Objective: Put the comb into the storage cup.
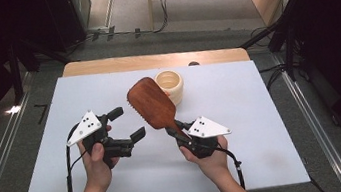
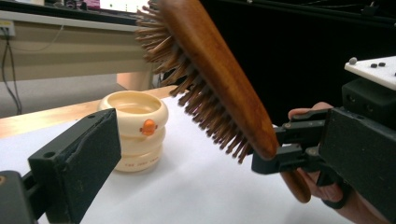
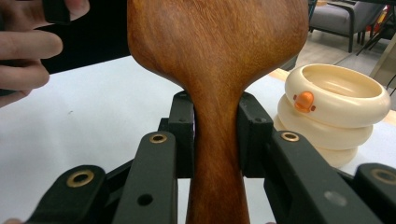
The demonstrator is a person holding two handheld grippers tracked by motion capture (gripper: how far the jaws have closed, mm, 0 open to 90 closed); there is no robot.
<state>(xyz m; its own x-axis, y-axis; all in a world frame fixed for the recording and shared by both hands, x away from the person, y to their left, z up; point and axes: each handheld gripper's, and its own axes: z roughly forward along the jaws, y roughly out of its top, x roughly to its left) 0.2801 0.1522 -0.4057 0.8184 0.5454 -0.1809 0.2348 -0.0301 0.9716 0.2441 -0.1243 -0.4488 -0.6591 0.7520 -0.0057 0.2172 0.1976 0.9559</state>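
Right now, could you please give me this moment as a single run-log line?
right tool: shut on wooden hairbrush handle, brush raised | left tool: open, empty | cream ringed cup: upright on table

The hairbrush is reddish-brown wood with a darker streaked grain, its bristles a paler brown; the cup is cream, shaped in stacked rings, with a small orange knob on its side; the tabletop is covered in plain white, a strip of light wood showing along its far edge; both grippers, left and right, are black, each topped by a white plate with black dots; the floor is grey.
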